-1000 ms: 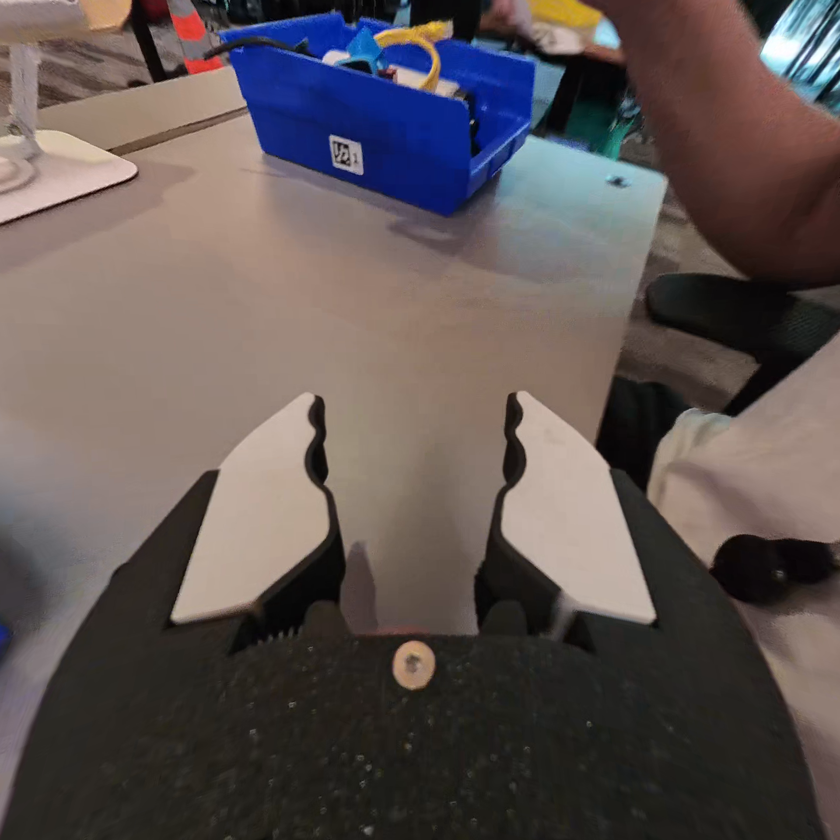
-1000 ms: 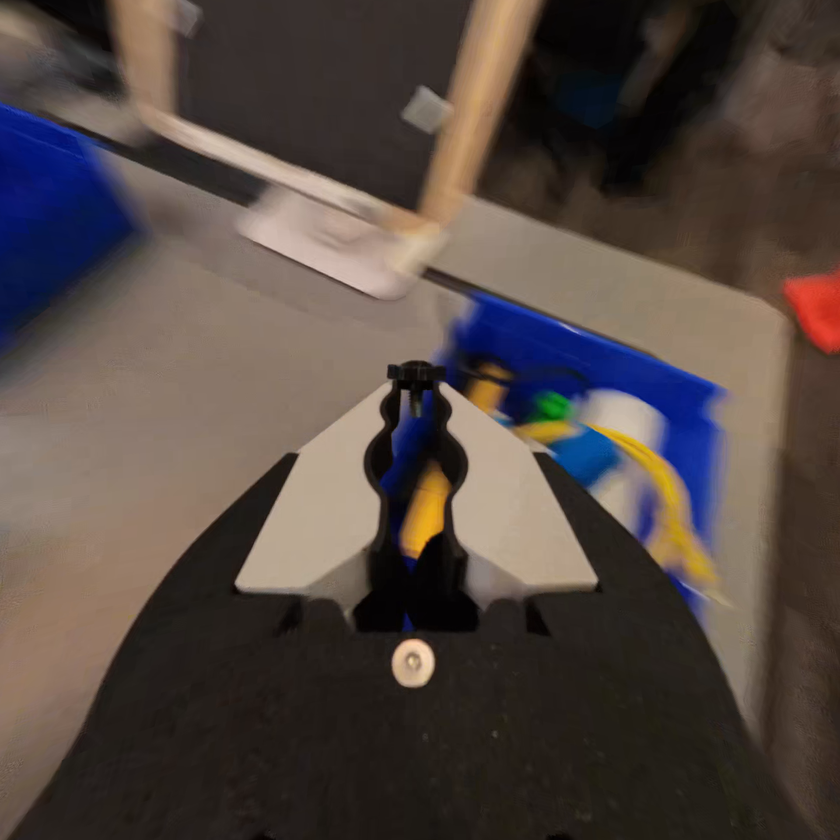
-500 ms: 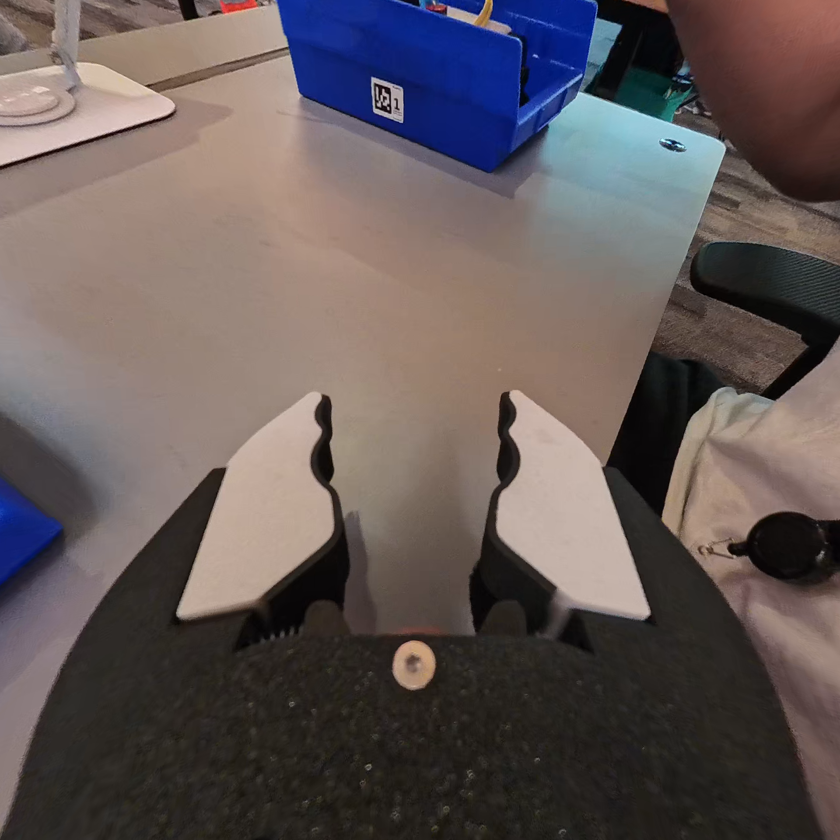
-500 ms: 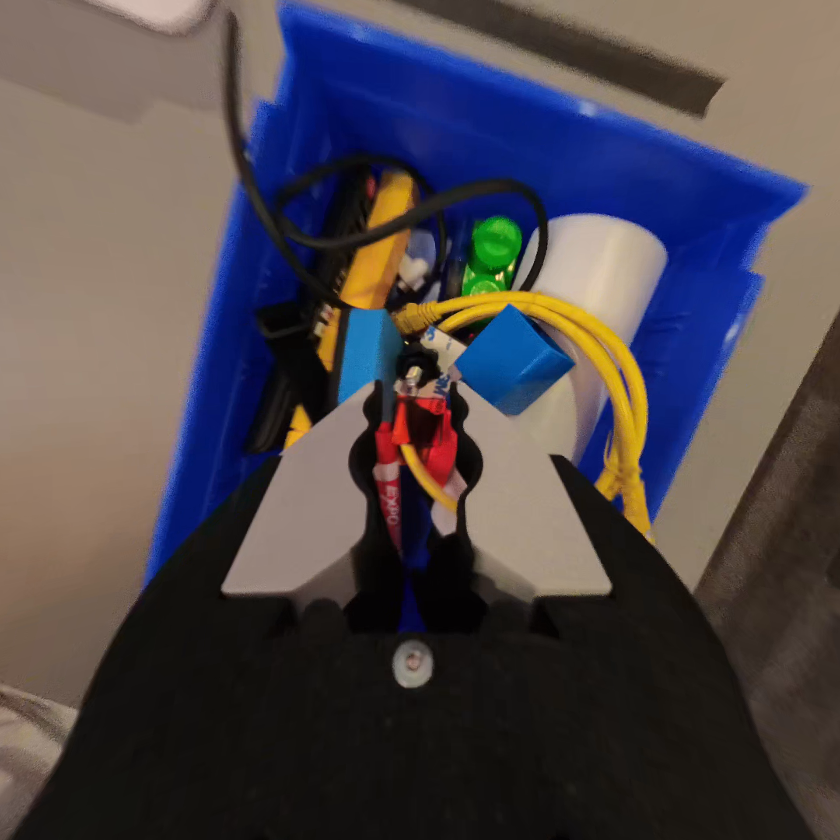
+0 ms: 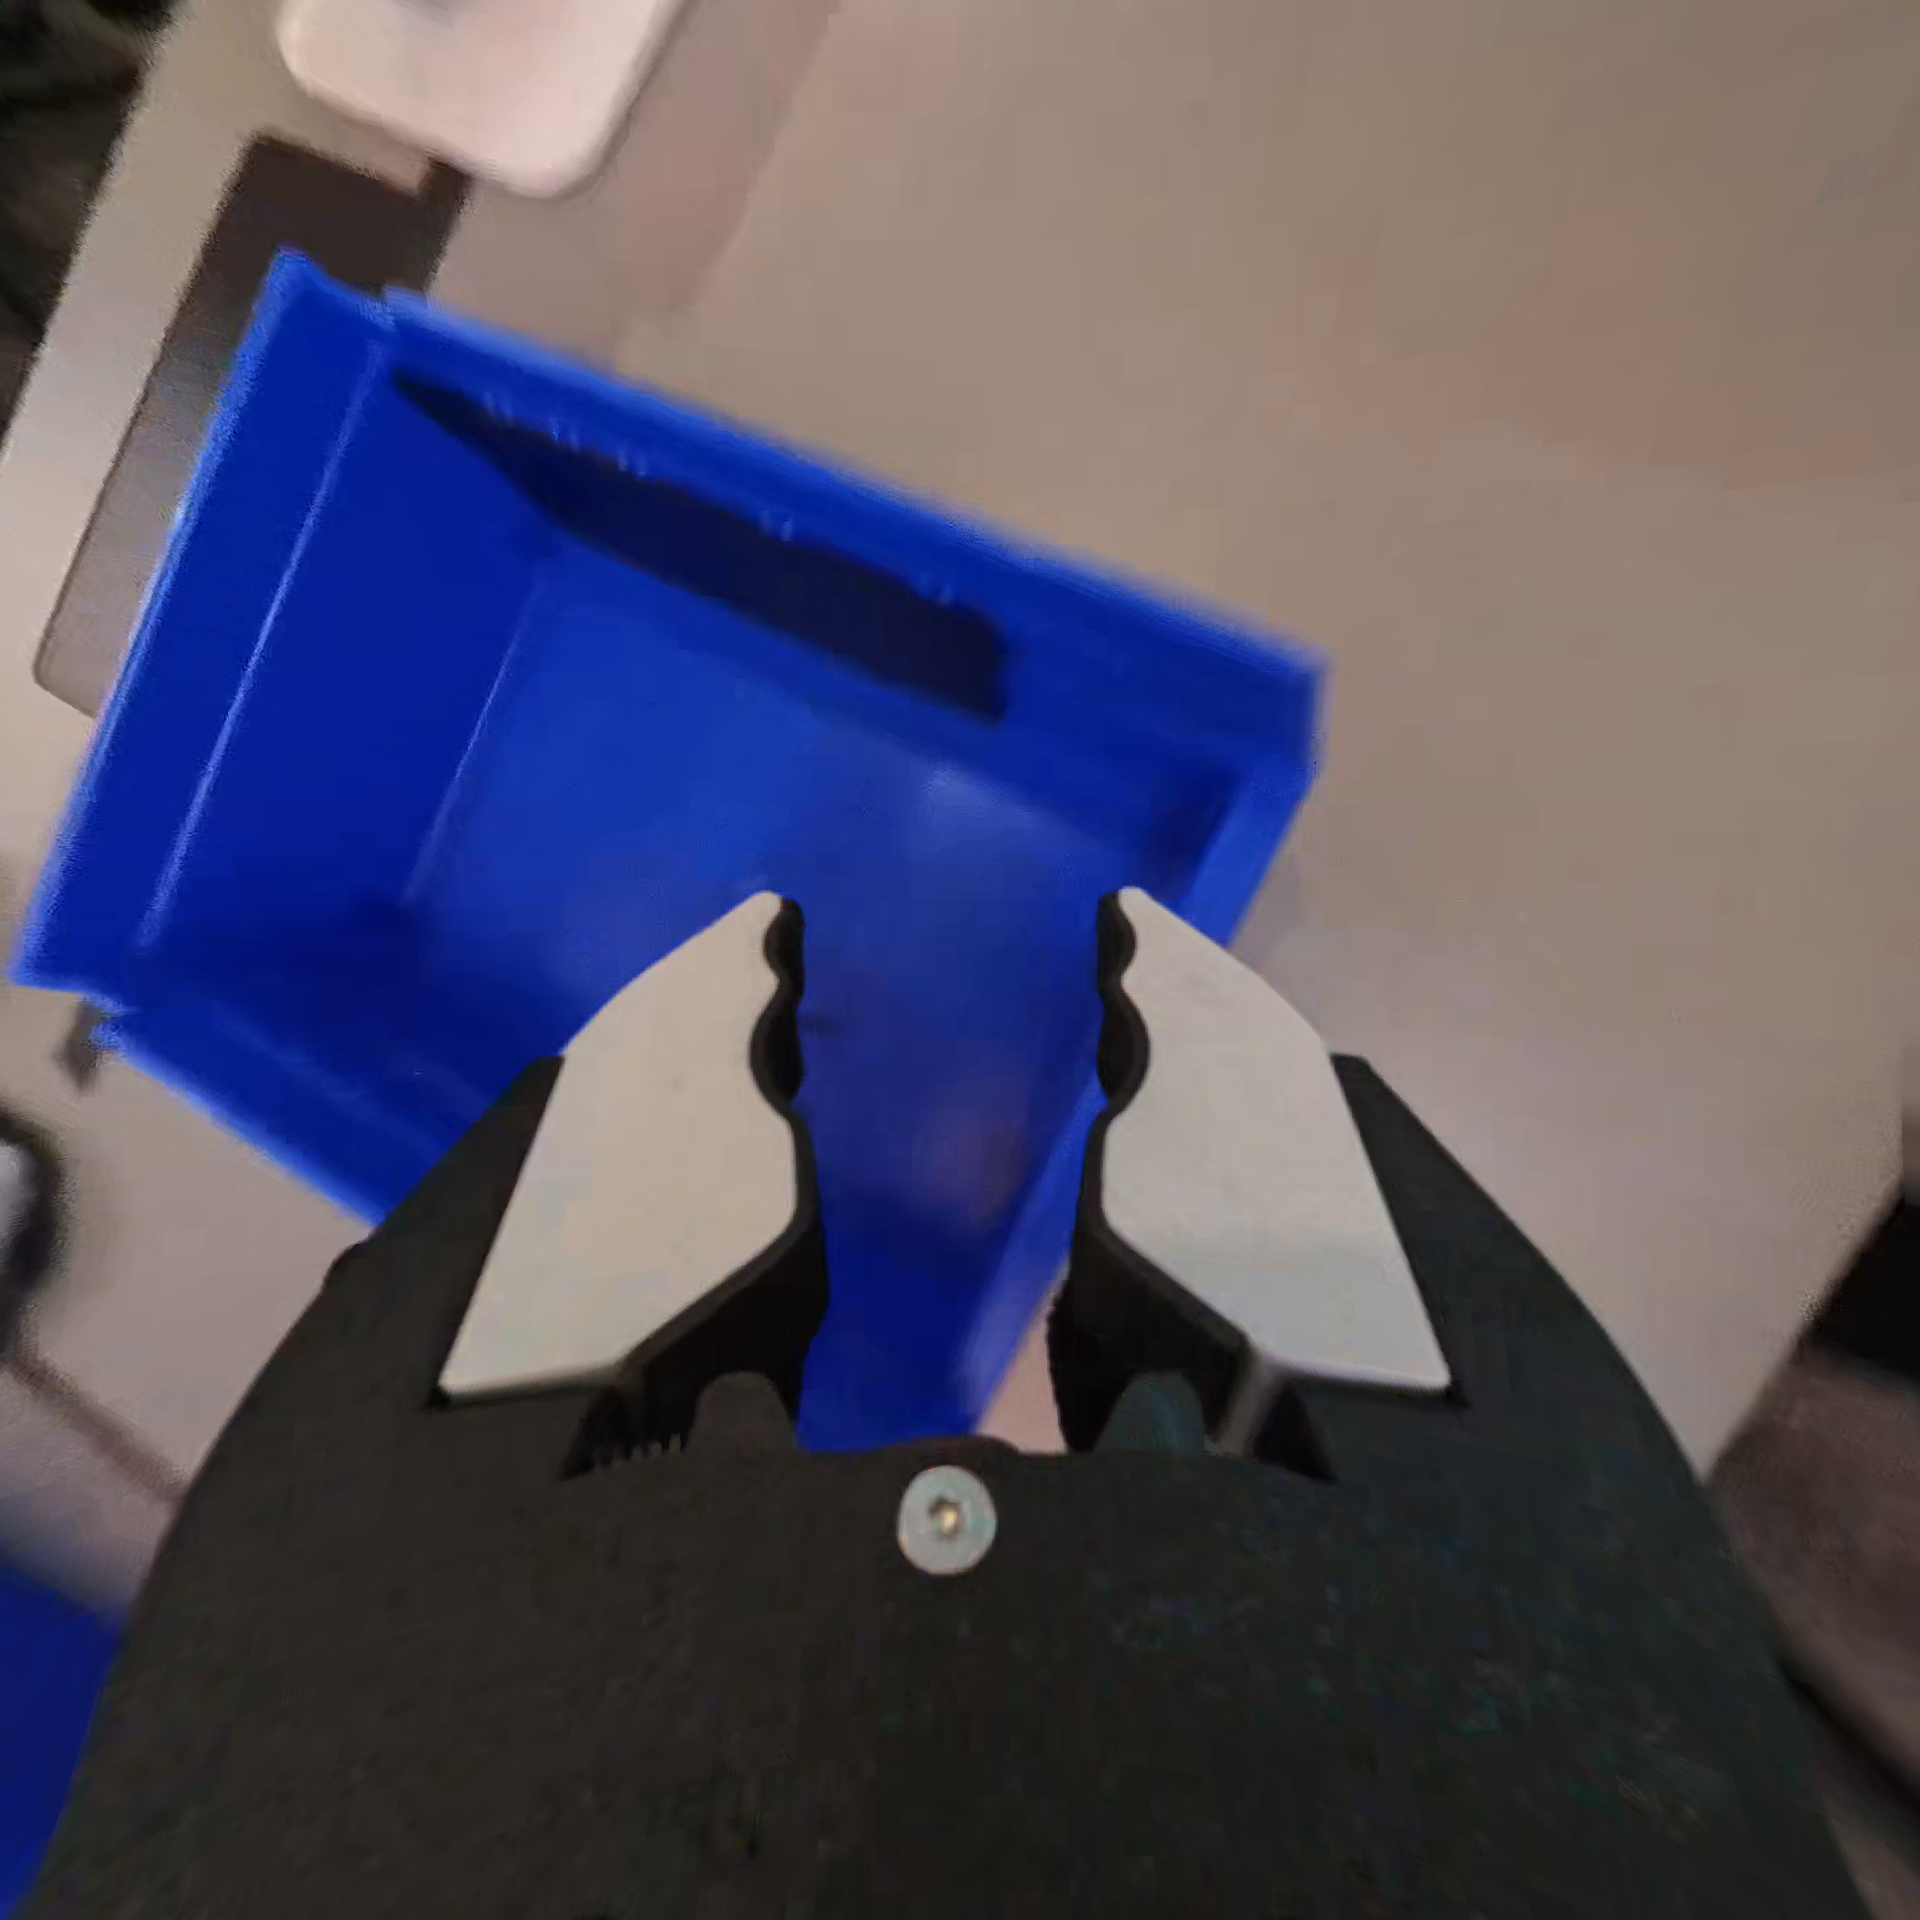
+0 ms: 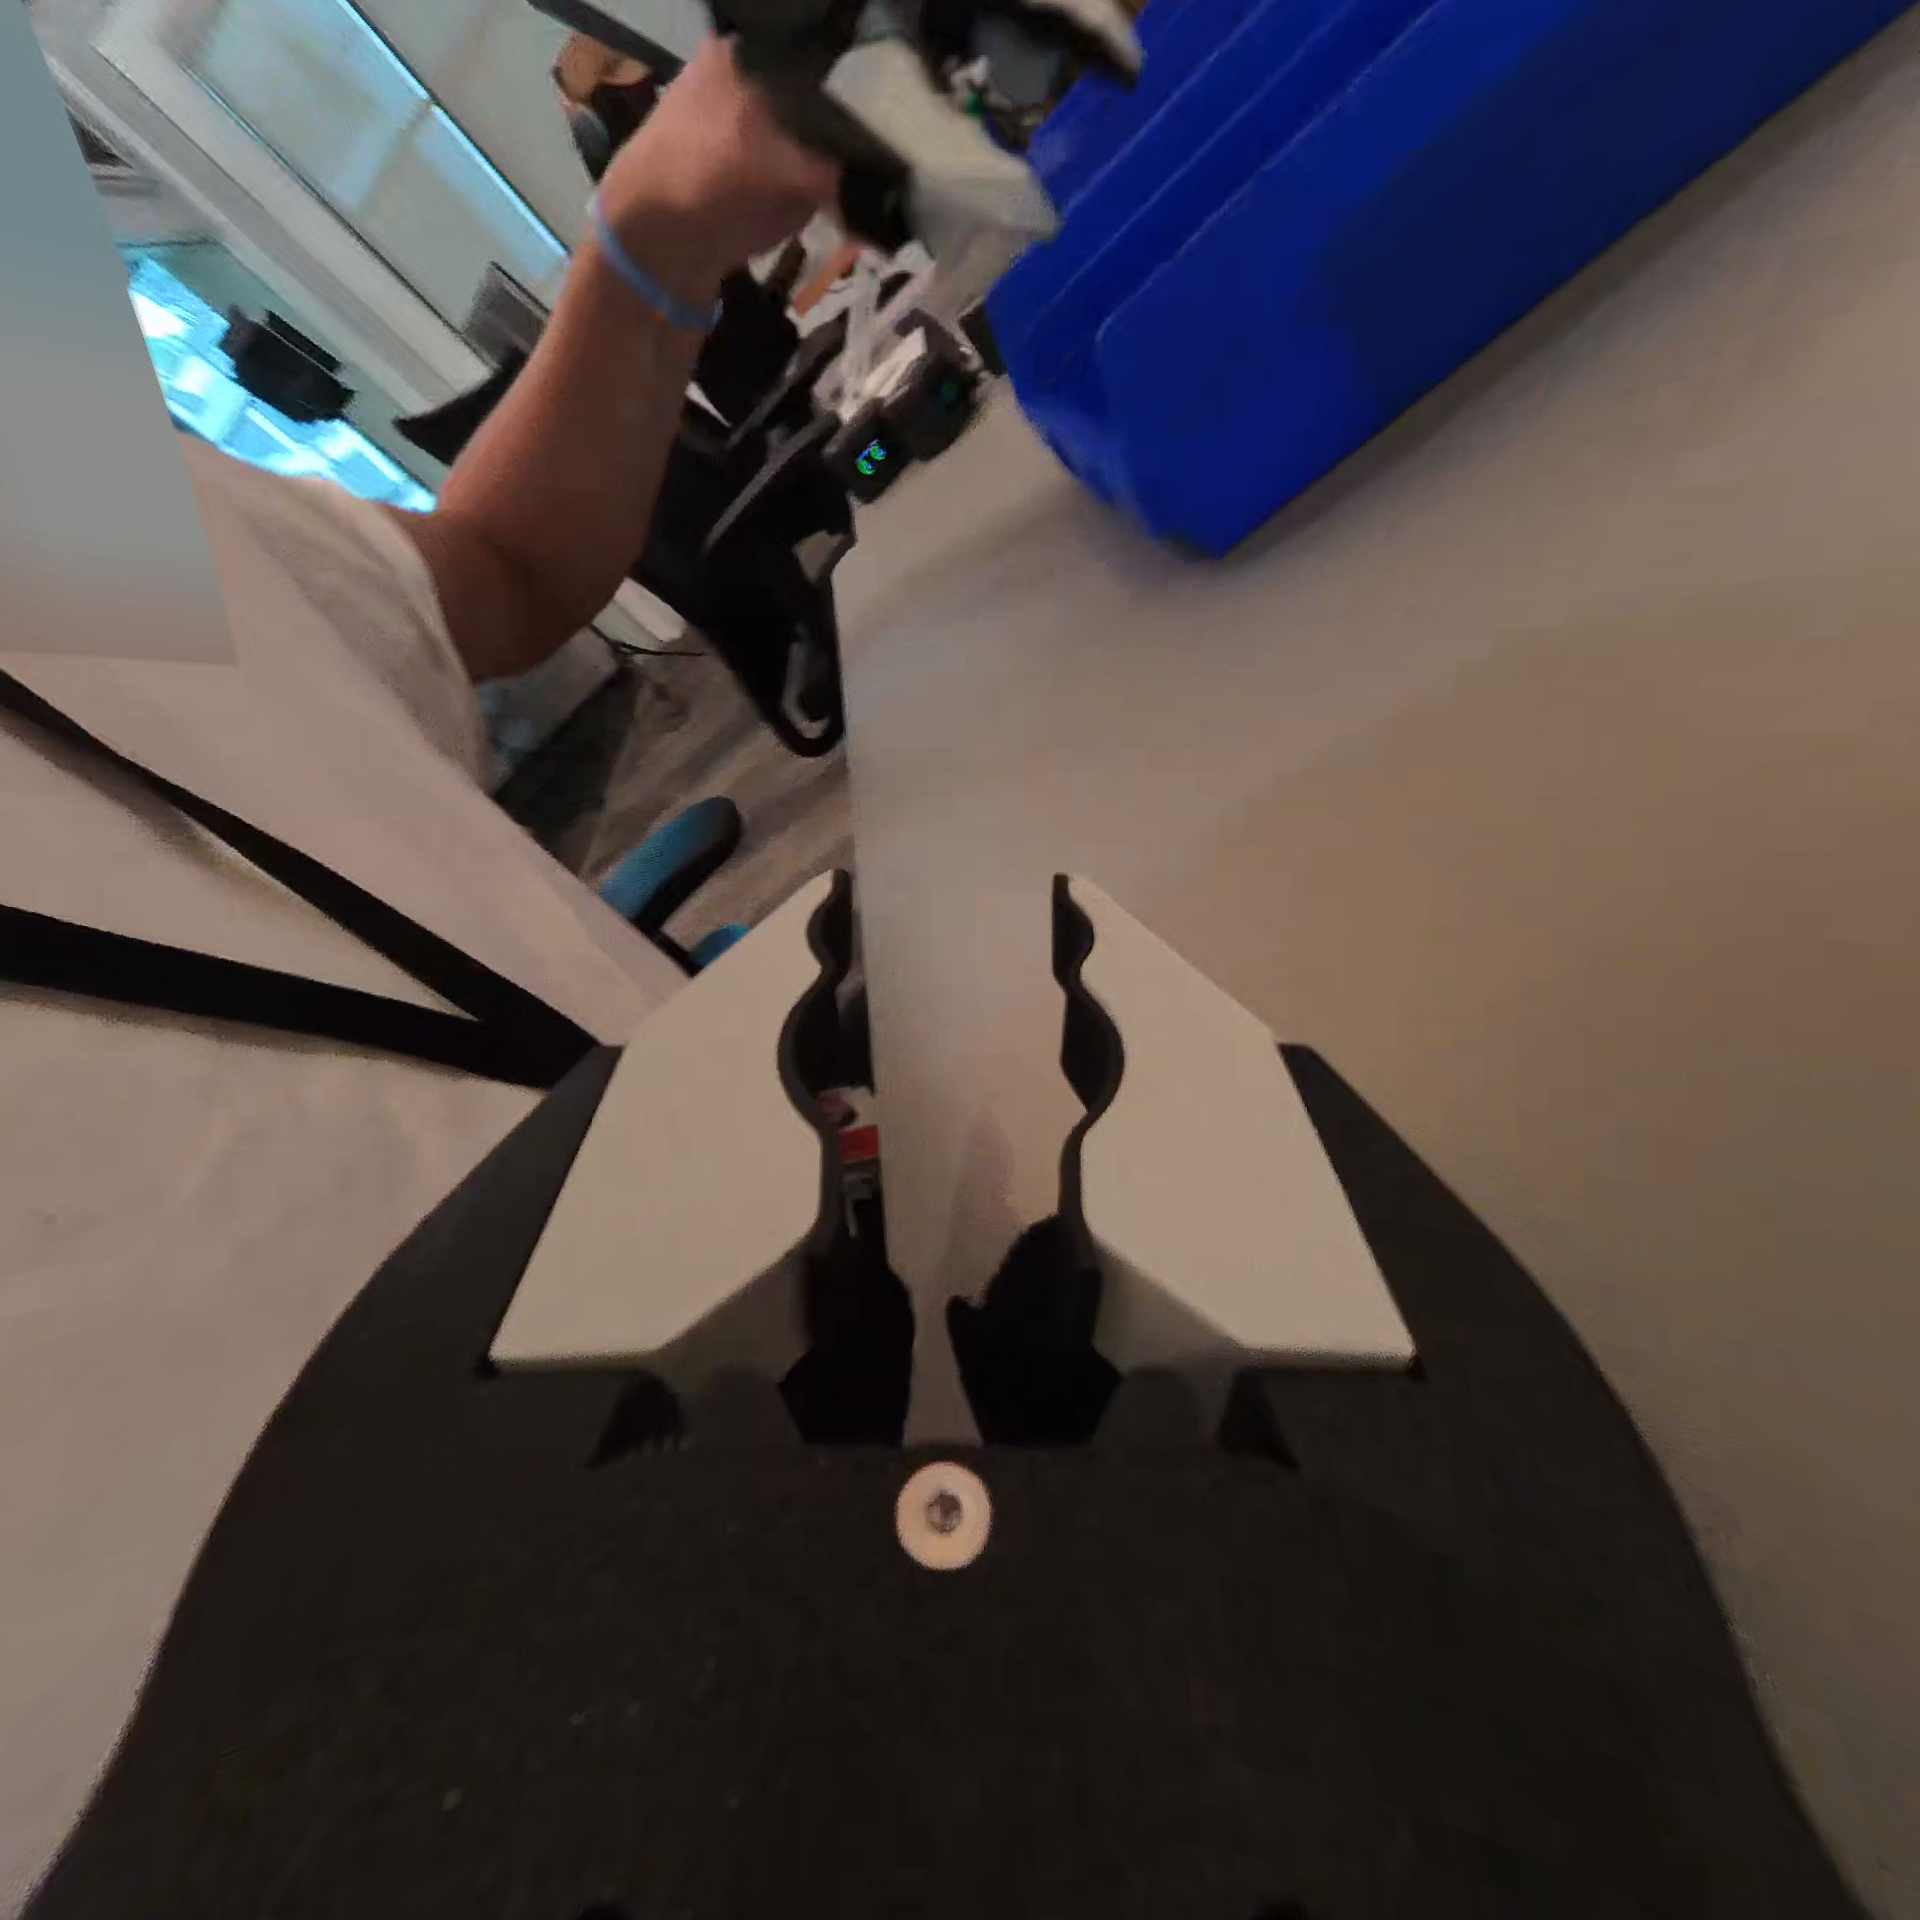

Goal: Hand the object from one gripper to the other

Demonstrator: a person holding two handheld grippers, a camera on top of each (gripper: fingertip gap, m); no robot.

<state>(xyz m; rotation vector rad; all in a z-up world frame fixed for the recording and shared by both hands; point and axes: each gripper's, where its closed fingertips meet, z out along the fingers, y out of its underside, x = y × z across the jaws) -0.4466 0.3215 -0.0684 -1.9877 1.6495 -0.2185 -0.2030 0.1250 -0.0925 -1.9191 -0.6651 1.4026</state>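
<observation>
Biggest thing in both views is the flat matte grey tabletop [image 5: 1455, 416], and the camera angles on it have changed a lot. Half a second ago the left wrist view looked across it at a blue plastic storage bin full of cables; now it looks almost straight down into an open rectangular blue plastic bin [image 5: 831, 488] with only bare floor showing inside, a bit motion-blurred. The right wrist view was right over the full bin before; now it runs low along the table's [image 6: 1455, 935] edge, with a row of blue plastic bins [image 6: 1403, 260] at top right.

The black left gripper with pale grey finger plates [image 5: 945, 914] hangs over the bin, fingers spread apart like before, nothing between them. The matching right gripper [image 6: 951, 894] is the real change: it was pinched on a small black-capped screw-like piece, and now its fingers stand apart with only table showing in the gap. Can't tell from these views where that piece is now.

Room stuff: a person's bare forearm [image 6: 540, 447] with a thin blue wristband [image 6: 644, 281] reaches up at top left, a black office chair [image 6: 779, 582] and a blue padded seat [image 6: 665, 862] sit on the floor past the table edge, and bright windows sit behind. A white rounded slab [image 5: 488, 73] sits beyond the bin.
</observation>
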